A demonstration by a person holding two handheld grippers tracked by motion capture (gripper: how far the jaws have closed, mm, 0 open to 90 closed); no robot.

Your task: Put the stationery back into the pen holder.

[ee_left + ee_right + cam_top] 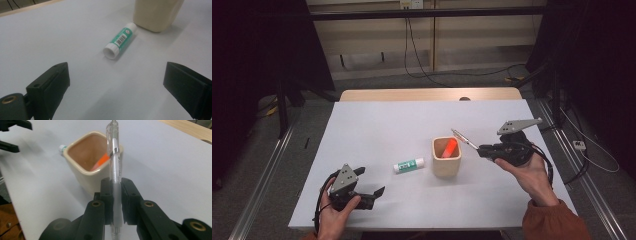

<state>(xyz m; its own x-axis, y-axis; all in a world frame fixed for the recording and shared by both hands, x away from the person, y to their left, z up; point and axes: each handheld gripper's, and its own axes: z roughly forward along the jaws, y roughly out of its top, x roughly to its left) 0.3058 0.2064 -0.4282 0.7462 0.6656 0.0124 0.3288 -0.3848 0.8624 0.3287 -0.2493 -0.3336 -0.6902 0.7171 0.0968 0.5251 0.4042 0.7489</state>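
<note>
A cream square cup (446, 157) (85, 167) stands mid-table with an orange marker (450, 147) (101, 161) leaning inside it. My right gripper (484, 149) (115, 186) is shut on a clear pen (463, 138) (114, 152), held just right of the cup with the pen pointing over its rim. A green and white glue stick (408, 165) (120, 40) lies on the table left of the cup (156, 13). My left gripper (371, 182) (116, 82) rests open near the table's front left, its jaws wide apart and aimed at the glue stick, with nothing between them.
The white tabletop (377, 130) ends in a wooden strip (427, 94) at the far edge. Cables (422, 70) lie on the floor beyond, and metal rails (267, 170) run along both sides.
</note>
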